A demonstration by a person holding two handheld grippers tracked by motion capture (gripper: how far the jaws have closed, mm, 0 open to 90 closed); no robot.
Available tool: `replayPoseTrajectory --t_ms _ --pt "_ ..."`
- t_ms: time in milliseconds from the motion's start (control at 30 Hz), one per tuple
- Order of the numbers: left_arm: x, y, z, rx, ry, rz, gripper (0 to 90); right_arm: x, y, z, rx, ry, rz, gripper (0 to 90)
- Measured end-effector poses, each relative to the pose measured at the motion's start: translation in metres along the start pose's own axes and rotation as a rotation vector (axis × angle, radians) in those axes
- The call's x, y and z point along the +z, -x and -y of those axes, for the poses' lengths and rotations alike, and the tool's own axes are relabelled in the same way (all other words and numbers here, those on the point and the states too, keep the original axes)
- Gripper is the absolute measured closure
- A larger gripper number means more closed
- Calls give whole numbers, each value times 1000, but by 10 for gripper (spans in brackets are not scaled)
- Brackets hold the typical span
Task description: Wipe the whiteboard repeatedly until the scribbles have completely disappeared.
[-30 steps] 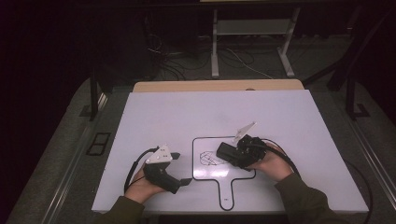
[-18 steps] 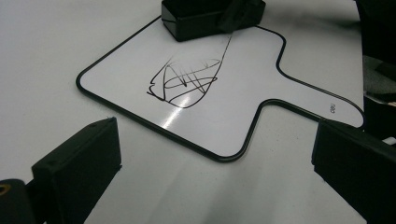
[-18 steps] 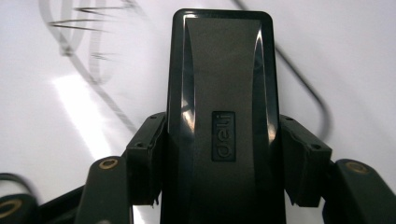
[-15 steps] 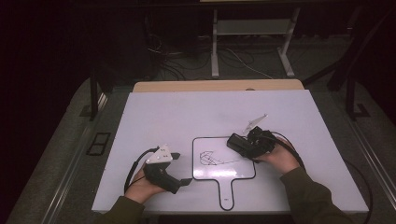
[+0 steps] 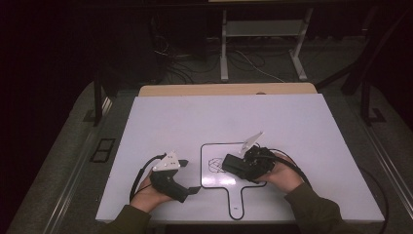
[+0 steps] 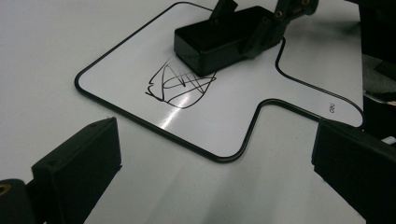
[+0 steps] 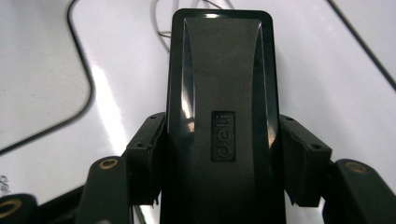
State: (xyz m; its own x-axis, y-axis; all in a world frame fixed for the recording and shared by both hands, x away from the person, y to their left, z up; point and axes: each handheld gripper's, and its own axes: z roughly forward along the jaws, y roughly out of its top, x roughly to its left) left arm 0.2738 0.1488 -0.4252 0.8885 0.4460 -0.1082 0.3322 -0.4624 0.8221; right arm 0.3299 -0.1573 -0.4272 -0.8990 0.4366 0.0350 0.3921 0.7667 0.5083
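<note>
White table [image 5: 195, 117]: eraser [image 7: 219, 116] clamped between right tongs [image 7: 219, 154].

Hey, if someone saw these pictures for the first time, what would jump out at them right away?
Most striking is the black eraser block clamped in the jaws of the right gripper, resting on the small whiteboard at the near middle of the white table. Just beside its front end sits a black scribble on the board. The left gripper lies left of the board, jaws wide apart around nothing.
</note>
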Motion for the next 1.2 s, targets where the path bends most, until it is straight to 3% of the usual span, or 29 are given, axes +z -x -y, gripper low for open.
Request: replayPoseTrajectory --t_ms 133,267,333,433,533,600,733,767,800,867,1000,1033,1200 --pt "-1 0 0 -2 3 -2 4 1 6 -1 21 2 -7 387" --pt "0 0 0 -3 2 -2 4 -4 32 7 107 8 51 387" --pt "0 0 0 -4 2 -1 4 -7 42 11 157 18 54 388" --pt "0 0 0 -8 5 -2 4 -9 49 14 181 20 60 388" --pt "0 -1 0 -6 4 -2 4 -7 42 11 157 5 74 388" --pt "0 -1 0 -6 3 -1 4 -6 34 7 114 -7 69 388" --pt "0 0 0 -3 1 -1 4 1 13 -3 53 -8 21 387" --pt "0 0 0 -2 0 -1 4 2 9 -5 6 -15 12 387" --pt "0 0 0 -3 1 -2 4 4 4 -8 -9 -14 2 387" --pt "0 0 0 -2 1 -2 4 7 -3 -13 -38 -20 1 387" --pt "-1 0 0 -2 2 -3 4 7 6 -13 0 -15 15 387" --pt "0 0 0 -2 2 -3 4 6 12 -12 40 -7 28 387" --pt "0 -1 0 -4 2 -3 4 1 41 -4 117 -11 78 387"
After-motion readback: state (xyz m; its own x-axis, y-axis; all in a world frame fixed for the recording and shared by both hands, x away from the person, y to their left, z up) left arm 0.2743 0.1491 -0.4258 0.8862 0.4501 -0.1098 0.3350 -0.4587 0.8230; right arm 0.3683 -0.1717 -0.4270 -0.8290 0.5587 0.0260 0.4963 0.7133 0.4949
